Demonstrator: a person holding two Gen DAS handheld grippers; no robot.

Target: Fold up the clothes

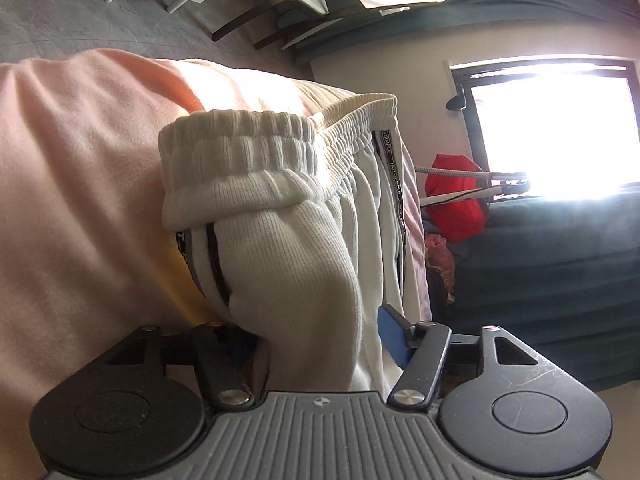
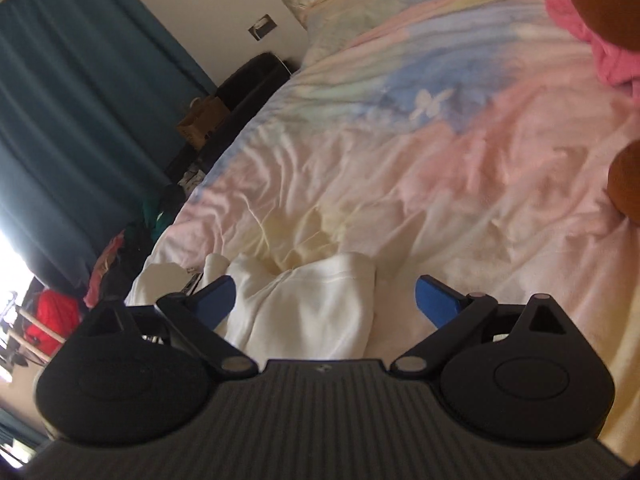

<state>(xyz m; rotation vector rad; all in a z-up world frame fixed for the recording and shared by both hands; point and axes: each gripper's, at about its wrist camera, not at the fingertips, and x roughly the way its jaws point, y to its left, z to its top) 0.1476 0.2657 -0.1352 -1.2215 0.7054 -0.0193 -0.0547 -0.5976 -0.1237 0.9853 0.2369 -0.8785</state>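
Right now your white ribbed trousers point(image 1: 280, 208) fill the centre of the left wrist view, their gathered elastic waistband folded over and black lettered tape running down the side seams. Your left gripper point(image 1: 320, 340) has that cloth bunched between its blue pads, the jaws clenched on it. In the right wrist view the same white trousers point(image 2: 308, 300) lie crumpled at lower centre, and your right gripper point(image 2: 326, 300) stands released, its blue fingers point(image 2: 434, 300) spread to either side of the fabric without pressing it. Beneath lies a soft, creased pastel bedspread point(image 2: 440, 152) of pink, yellow and blue. A pink knitted item point(image 2: 560, 12) sits upper right; teal curtains point(image 2: 72, 80) hang upper left.
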